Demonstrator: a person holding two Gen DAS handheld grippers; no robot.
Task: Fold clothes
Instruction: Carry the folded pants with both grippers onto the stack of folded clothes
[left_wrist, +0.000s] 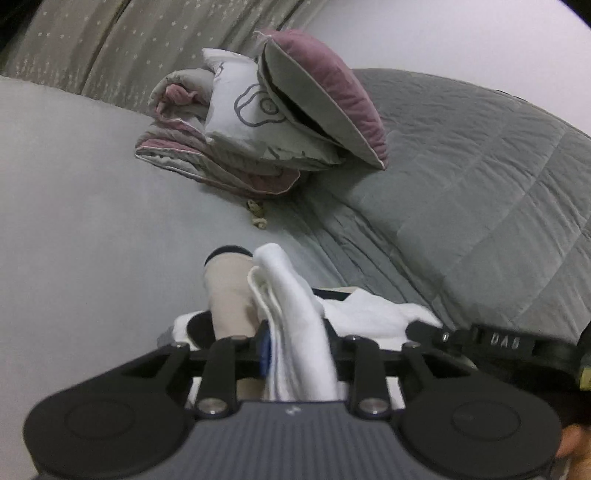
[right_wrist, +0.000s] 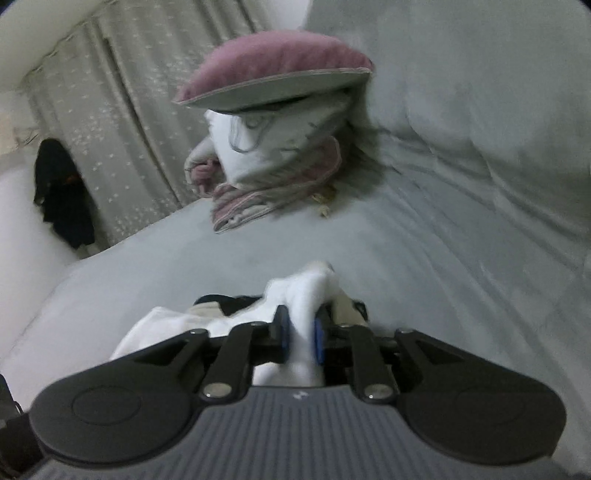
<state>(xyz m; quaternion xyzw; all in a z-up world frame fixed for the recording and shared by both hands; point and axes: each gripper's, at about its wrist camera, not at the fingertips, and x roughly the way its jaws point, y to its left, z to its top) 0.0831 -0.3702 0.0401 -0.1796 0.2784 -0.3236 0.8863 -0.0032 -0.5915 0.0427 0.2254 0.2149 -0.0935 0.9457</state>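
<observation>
A white garment (left_wrist: 369, 314) lies bunched on the pale grey bed sheet (left_wrist: 92, 221), just in front of both grippers. In the left wrist view a fold of it stands between the jaws of my left gripper (left_wrist: 266, 266) and drapes over the right finger. The beige left finger (left_wrist: 229, 295) is bare, and the jaws stand apart around the cloth. In the right wrist view the white garment (right_wrist: 306, 295) rises between the two blue pads (right_wrist: 282, 332) of my right gripper (right_wrist: 306, 291), which are also set apart. Part of the right gripper's black body (left_wrist: 506, 341) shows at the left view's right edge.
A pile of a folded pink-and-grey quilt (left_wrist: 207, 158) and pillows (left_wrist: 317, 85) sits at the head of the bed. A grey quilted cover (left_wrist: 480, 177) lies on the right. A star-patterned curtain (right_wrist: 122, 110) hangs behind, with a dark garment (right_wrist: 62, 192) beside it.
</observation>
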